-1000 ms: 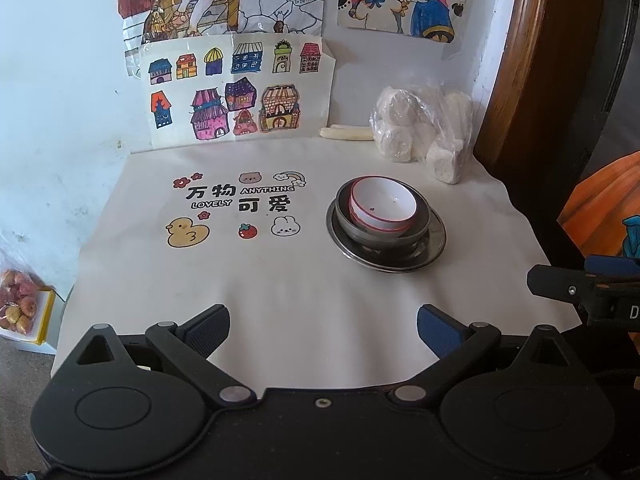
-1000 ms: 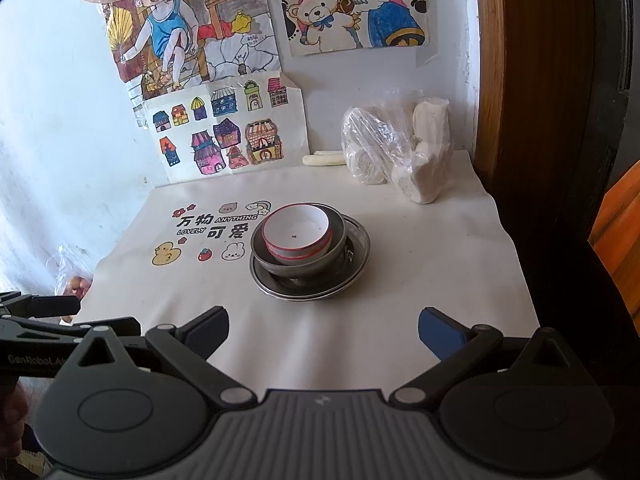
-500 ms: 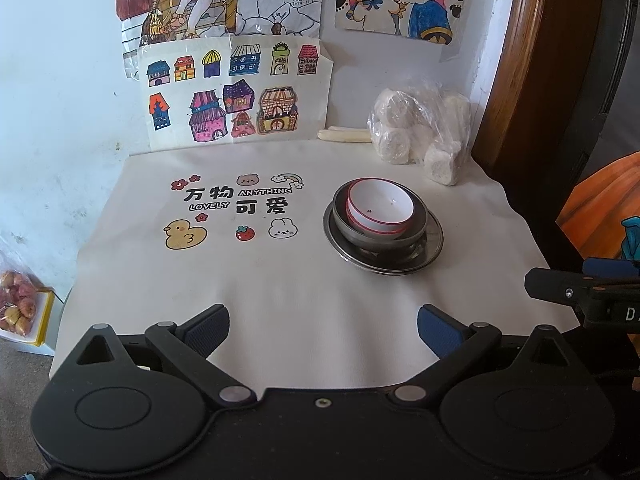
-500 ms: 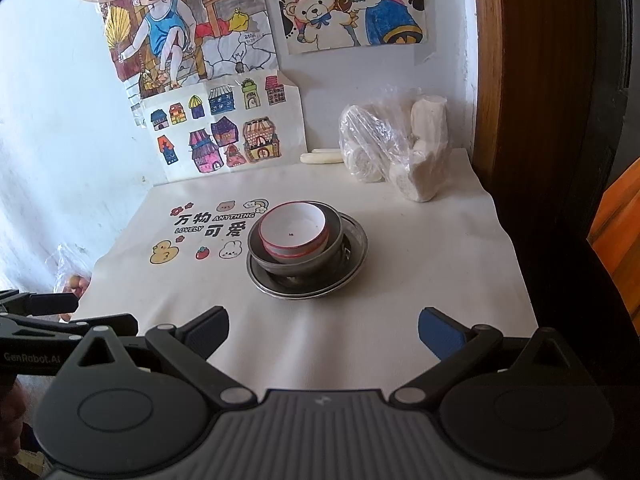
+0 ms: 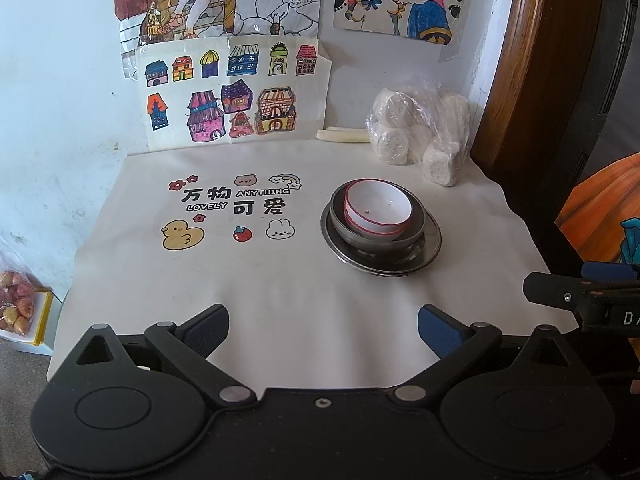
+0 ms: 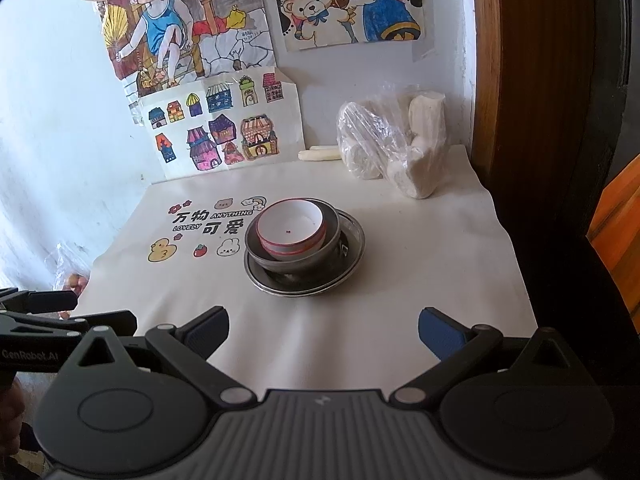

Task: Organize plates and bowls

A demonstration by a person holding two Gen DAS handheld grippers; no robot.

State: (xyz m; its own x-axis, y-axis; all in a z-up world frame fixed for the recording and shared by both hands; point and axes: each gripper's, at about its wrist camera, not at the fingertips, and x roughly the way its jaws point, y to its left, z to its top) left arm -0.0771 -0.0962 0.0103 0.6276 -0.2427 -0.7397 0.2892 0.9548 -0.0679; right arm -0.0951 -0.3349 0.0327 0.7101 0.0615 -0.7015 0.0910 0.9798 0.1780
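A white bowl (image 5: 378, 210) with a red rim sat nested in a grey metal bowl (image 5: 376, 236), which stood on a metal plate (image 5: 430, 246) right of centre on the cloth-covered table (image 5: 280, 300). The left gripper (image 5: 323, 330) and the right gripper (image 6: 323, 330) were both at the near edge, jaws spread wide and holding nothing, well apart from the stack. A clear bag of white rolls (image 5: 416, 132) lay at the far right corner.
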